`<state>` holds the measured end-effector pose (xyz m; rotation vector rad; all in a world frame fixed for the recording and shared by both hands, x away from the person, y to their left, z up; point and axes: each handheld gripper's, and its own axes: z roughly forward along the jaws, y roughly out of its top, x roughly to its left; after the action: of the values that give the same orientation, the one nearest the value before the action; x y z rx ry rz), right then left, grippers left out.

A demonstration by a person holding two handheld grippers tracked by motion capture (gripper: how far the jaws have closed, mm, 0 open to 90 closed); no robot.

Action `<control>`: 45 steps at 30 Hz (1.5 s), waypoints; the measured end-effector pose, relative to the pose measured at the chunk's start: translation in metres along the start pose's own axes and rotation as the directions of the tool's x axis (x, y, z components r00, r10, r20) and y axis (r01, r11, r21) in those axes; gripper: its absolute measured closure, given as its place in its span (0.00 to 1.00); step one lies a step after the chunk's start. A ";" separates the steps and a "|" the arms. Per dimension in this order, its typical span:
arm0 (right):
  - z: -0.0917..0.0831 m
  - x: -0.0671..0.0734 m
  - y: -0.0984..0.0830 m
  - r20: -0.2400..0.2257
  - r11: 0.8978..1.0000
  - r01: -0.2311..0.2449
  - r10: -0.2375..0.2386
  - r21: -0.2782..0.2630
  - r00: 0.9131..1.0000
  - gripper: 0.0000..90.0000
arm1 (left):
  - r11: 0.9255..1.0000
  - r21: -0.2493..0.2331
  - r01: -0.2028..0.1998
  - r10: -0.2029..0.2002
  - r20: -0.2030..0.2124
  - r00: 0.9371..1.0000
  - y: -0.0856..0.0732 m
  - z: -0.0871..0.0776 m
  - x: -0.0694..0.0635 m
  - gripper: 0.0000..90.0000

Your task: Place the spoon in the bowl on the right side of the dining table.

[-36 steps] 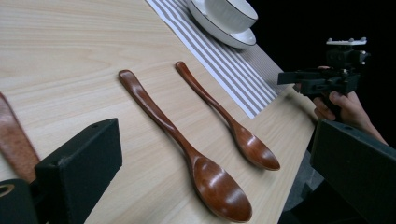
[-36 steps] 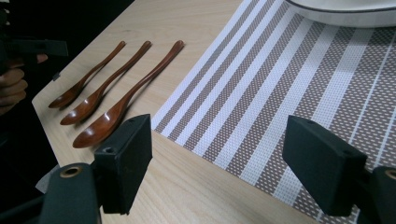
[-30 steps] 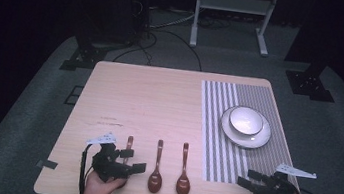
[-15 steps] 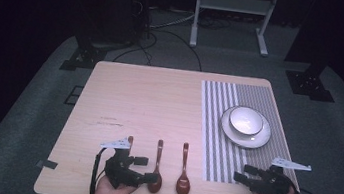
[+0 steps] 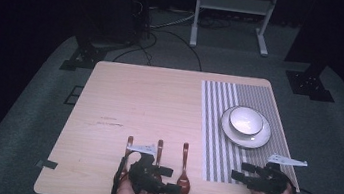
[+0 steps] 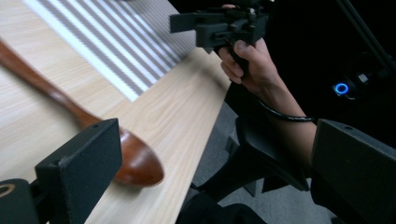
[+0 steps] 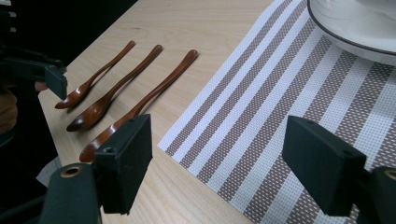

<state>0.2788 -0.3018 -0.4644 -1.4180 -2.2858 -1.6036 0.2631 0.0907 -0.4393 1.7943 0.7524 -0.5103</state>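
1. High view: over the last second the left gripper (image 5: 174,189) has slid from the table's near-left corner rightward along the front edge, across the bowls of the first 2 wooden spoons, and now sits at the bowl of the right-hand spoon (image 5: 183,173). The right gripper (image 5: 236,175) has barely shifted, hovering over the near end of the striped placemat (image 5: 215,133). I judge that the right-hand spoon has been picked as the one to lift, with the grasp not yet made. The middle spoon (image 5: 159,148) and the left spoon (image 5: 129,144) lie parallel beside it, handles pointing away. A white bowl (image 5: 246,120) sits on a dark-rimmed plate (image 5: 260,138) farther back on the mat.

2. Left gripper view: its jaws stand spread wide, matte black blocks, one just beside the spoon's bowl (image 6: 137,161), nothing pinched. The spoon is glossy reddish-brown wood, oval bowl and slim curved handle, resting near the edge of the pale-grained table (image 6: 187,107). The other hand (image 6: 250,63) holds its gripper farther off.

3. Right gripper view: jaws also wide apart, empty, above the mat (image 7: 280,107), a coarse woven mesh in brown and white stripes. All 3 spoons (image 7: 140,105) lie on bare wood, clear of the mat.
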 end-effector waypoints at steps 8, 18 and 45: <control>0.003 0.001 0.001 -0.002 1.000 0.003 -0.003 0.010 1.000 0.26 | 0.999 0.041 0.034 -0.037 0.077 0.996 -0.002 0.018 -0.001 0.04; 0.011 0.004 0.003 -0.008 0.999 0.021 -0.021 0.031 1.000 0.26 | 0.994 0.093 0.064 -0.073 0.093 0.993 -0.009 0.033 0.003 0.04; 0.031 0.022 0.020 -0.040 0.995 0.073 -0.070 0.075 0.997 0.26 | 0.976 0.189 0.104 -0.098 -0.041 0.994 -0.021 0.048 0.016 0.09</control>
<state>0.2936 -0.2626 -0.4541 -1.2939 -2.3752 -1.5280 0.2601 0.0537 -0.4802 1.9524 0.8434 -0.6411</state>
